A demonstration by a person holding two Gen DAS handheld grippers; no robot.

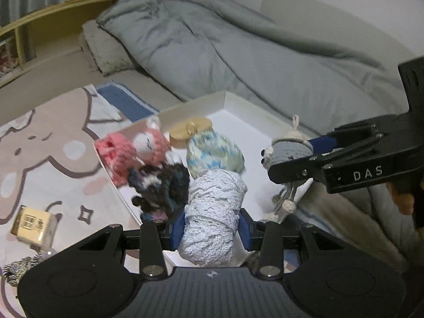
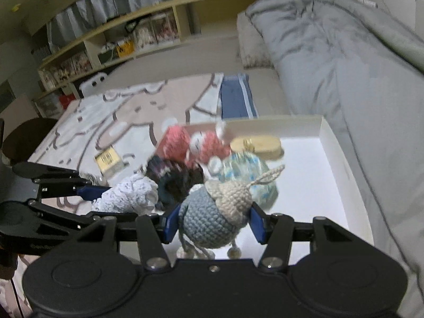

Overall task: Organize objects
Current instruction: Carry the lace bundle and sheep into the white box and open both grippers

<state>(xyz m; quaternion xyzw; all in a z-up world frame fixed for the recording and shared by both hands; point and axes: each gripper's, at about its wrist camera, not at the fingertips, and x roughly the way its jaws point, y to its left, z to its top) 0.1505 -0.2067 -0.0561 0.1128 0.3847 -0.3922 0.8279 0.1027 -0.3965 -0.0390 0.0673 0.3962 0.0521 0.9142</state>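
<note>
- Pale blue lace yarn roll (image 1: 212, 217): clamped between left tongs (image 1: 212, 226), at white box (image 1: 265, 132) near edge.
- Grey-cream crochet doll (image 2: 214, 214): gripped by right tongs (image 2: 213, 224), legs dangling over box.
- Pink, dark, variegated-blue crochet pieces: clustered inside box.

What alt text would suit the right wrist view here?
The right tool grips a grey-blue crocheted doll over a white box on a bed. The box holds yarn balls; the left tool holds pale blue yarn beside them.
</note>
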